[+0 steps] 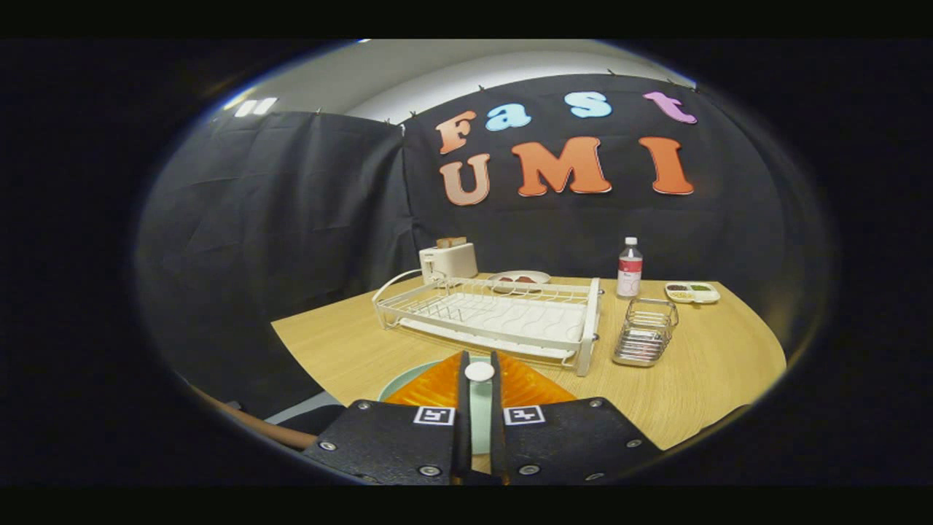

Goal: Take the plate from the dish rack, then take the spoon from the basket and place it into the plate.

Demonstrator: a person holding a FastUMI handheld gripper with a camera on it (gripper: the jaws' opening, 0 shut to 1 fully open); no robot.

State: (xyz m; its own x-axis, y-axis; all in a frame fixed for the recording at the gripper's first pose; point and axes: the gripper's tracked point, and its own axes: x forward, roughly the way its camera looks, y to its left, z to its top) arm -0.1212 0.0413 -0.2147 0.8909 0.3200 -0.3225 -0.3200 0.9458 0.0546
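My gripper (479,359) is shut on a pale spoon (479,372); its rounded white end shows between the fingertips and the rest runs back between the fingers. Directly beneath the fingers a pale green plate (410,379) lies on the wooden table, mostly hidden by them. Just beyond the fingers stands the white wire dish rack (496,317), with no plate in it. To the right of the rack is the small wire basket (645,332), in which I see no spoon.
At the back of the table (714,364) stand a white toaster (448,260), a plate with food (519,278), a bottle with a red label (630,267) and a small divided dish (692,292). The table's left edge runs close to the rack.
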